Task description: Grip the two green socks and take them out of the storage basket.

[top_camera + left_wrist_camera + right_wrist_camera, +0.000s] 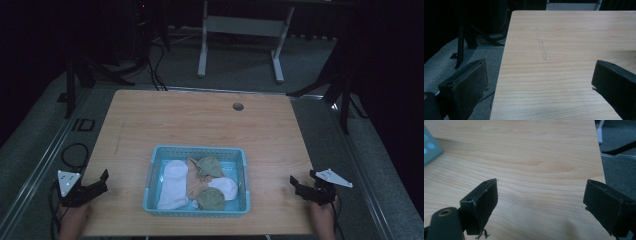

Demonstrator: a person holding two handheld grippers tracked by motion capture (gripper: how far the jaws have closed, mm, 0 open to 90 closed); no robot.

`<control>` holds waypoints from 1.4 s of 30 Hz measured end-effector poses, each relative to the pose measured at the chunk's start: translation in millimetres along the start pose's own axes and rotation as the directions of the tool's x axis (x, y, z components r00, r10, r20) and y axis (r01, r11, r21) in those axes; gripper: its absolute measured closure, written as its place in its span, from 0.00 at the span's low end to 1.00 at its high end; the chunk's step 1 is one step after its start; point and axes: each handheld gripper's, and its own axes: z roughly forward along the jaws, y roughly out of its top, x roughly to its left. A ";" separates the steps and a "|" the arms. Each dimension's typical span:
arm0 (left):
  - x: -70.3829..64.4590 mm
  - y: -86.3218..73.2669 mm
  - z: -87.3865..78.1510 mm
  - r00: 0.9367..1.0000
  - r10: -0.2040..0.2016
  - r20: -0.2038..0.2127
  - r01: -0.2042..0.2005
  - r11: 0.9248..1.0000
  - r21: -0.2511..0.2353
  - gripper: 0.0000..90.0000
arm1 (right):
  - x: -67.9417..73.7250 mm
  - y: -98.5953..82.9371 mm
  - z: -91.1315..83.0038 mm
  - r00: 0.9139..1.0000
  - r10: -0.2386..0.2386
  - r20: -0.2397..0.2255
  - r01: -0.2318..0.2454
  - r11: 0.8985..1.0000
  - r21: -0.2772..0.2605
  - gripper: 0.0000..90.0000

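A light blue plastic basket (pixel 154 161) sits on the wooden table (pixel 200 125) near its front edge. Inside lie a white sock (pixel 172 185), a tan sock (pixel 195 182), two green socks (pixel 210 166) and another white sock (pixel 225 187). My left gripper (pixel 102 181) rests at the table's front left corner, open, with bare wood between its jaws (pixel 540 75). My right gripper (pixel 298 184) is at the front right, open too, nothing between its jaws (pixel 540 195). A corner of the basket (pixel 430 147) shows at the left in the right gripper view.
A round cable hole (pixel 238 106) lies near the table's far edge. A white desk frame (pixel 240 35) stands on the grey floor behind. Black stand legs (pixel 75 75) flank the table on the left and others (pixel 345 90) on the right. Cables (pixel 75 155) lie on the floor.
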 end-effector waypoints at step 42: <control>0.2 0.4 0.6 1.000 0.002 0.013 -0.002 1.000 0.009 0.00 | 1.1 20.2 2.0 0.865 -0.159 -0.476 0.299 0.925 0.235 0.14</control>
